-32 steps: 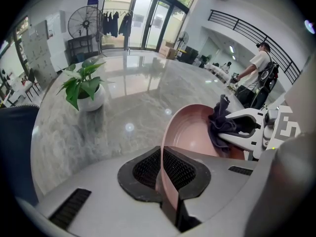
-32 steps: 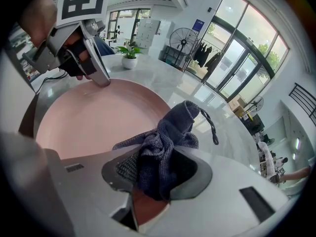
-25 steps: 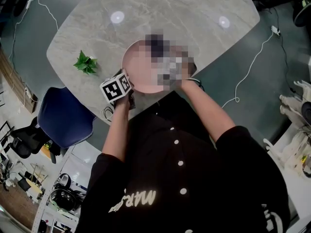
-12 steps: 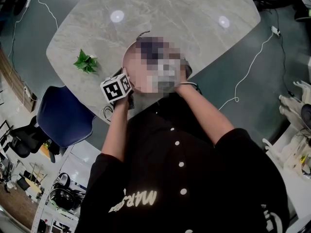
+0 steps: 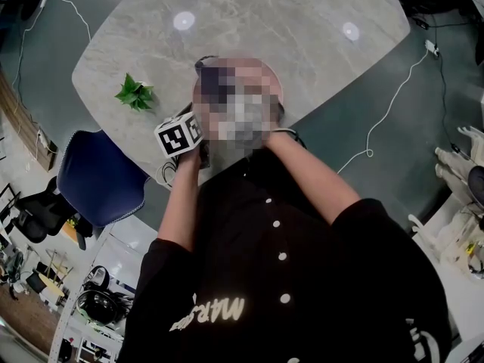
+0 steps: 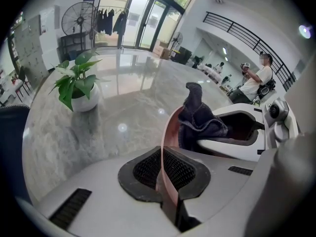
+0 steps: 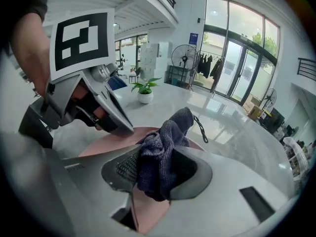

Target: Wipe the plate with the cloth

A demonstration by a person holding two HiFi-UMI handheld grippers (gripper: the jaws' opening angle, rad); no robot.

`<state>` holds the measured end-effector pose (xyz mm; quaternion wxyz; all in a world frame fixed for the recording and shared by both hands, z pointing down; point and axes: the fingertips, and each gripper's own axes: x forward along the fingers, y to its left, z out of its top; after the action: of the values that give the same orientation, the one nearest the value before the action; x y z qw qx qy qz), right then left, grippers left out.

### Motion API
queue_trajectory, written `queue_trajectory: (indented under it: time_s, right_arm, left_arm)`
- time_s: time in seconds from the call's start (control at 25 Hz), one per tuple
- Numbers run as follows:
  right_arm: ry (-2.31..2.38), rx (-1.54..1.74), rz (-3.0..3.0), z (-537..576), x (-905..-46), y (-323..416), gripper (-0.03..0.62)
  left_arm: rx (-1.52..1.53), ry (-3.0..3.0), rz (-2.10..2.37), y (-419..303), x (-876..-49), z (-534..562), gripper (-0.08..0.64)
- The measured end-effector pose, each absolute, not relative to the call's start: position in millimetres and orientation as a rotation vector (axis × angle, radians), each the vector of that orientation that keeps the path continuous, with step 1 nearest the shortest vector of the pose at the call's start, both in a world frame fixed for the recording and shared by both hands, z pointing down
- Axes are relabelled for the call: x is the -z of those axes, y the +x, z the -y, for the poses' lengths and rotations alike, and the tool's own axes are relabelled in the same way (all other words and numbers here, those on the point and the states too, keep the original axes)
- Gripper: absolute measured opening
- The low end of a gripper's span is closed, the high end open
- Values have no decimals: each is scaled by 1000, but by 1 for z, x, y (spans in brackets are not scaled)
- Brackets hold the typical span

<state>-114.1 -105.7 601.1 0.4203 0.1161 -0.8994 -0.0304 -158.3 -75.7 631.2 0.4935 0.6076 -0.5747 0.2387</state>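
Observation:
A pink plate [image 6: 169, 127] is tilted up off the marble table [image 5: 265, 13], seen nearly edge-on in the left gripper view. My left gripper [image 6: 163, 171] is shut on its near rim; its marker cube [image 5: 179, 134] shows at the plate's left in the head view. A dark blue cloth [image 7: 159, 152] is bunched between the jaws of my right gripper [image 7: 160, 171], which is shut on it and presses it against the plate's face [image 7: 106, 143]. From the left gripper view the cloth [image 6: 198, 117] sticks up over the plate's edge. A mosaic patch hides most of the plate in the head view.
A small potted plant [image 5: 136, 94] stands on the table left of the plate. A blue chair [image 5: 102, 180] sits at the table's near-left edge. A white cable [image 5: 386, 112] lies on the floor at the right. People stand far off [image 6: 256, 78].
My right gripper has carried the cloth leftward across the plate, toward the left gripper. The left gripper and the plate have stayed in place.

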Motion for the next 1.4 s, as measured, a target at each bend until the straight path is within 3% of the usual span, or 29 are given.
queue_trajectory:
  time_s: [1.4]
  right_arm:
    - [127,68,2244,85,-629,-142,143]
  left_arm:
    - [-556,1463,1373,-159,-632,76,28]
